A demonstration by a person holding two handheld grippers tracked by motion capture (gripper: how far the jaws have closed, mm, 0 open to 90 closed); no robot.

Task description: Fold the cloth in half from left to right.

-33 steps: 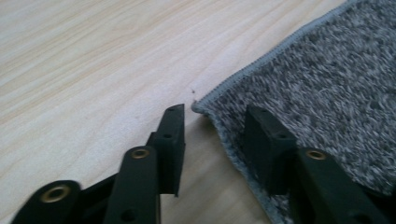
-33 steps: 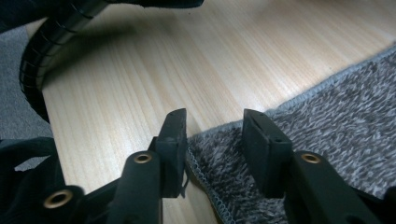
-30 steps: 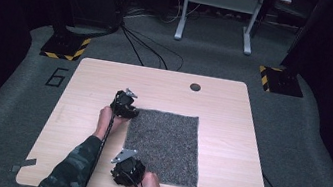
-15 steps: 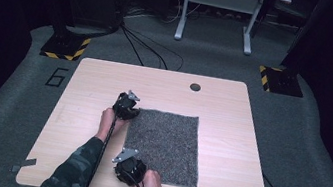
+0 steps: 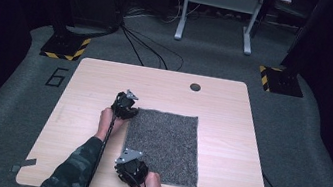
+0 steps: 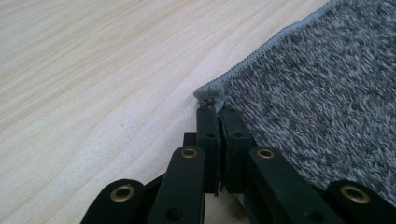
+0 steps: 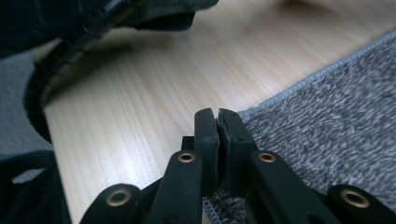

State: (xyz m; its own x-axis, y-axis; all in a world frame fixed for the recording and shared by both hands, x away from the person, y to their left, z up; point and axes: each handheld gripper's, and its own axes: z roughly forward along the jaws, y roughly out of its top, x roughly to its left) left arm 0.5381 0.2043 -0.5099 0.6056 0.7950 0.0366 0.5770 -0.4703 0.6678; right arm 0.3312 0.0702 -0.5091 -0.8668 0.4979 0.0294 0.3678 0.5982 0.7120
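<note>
Lies flat on the surface (image 5: 94, 92), this mat (image 5: 166, 144), right of centre. Left claw (image 5: 127, 112) at far-left corner, right claw (image 5: 128, 167) at near-left corner.

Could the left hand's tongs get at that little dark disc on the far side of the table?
Probably yes, but not right now. The left tongs are shut on the grey mat at its far left corner. The bare table between them and the dark disc leaves the way free once they let go.

A light wooden table (image 5: 89, 86) carries a grey carpet square (image 5: 166, 144), lying flat just beside the fingers (image 6: 208, 123) at its corners. A round dark grommet (image 5: 195, 87) sits well beyond them.
</note>
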